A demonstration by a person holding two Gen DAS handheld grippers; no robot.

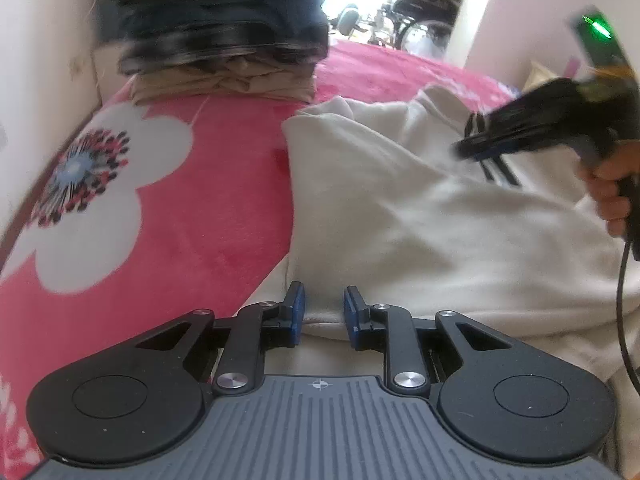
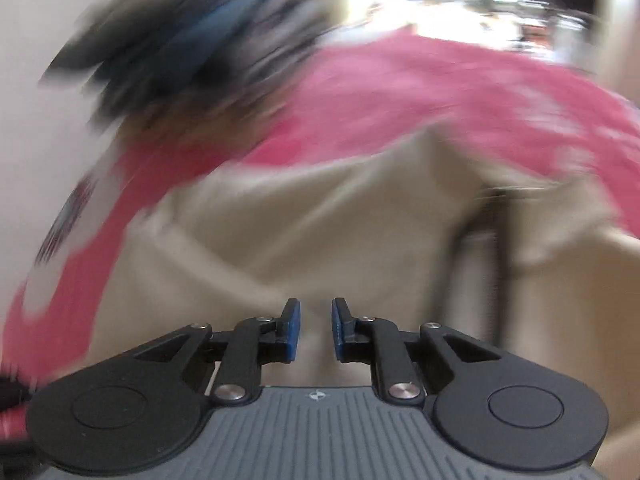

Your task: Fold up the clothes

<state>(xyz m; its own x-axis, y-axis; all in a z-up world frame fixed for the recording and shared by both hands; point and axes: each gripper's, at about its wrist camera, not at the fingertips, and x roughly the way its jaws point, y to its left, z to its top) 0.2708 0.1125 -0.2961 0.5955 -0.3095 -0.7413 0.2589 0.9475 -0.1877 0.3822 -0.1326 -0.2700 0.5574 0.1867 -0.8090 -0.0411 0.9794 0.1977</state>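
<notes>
a cream garment (image 1: 400,208) lies crumpled on the pink flowered blanket (image 1: 224,200), right of a pile of folded clothes (image 1: 224,52) at the far left. the left gripper (image 1: 324,312) hangs over its near edge, jaws apart. the right gripper (image 2: 316,328), blurred, hovers above it, jaws apart too.

cream cotton garment (image 1: 400,208) spread on pink fleece floral blanket (image 1: 200,208) | stack of folded dark and beige clothes (image 1: 220,36) set behind-left, on blanket
</notes>
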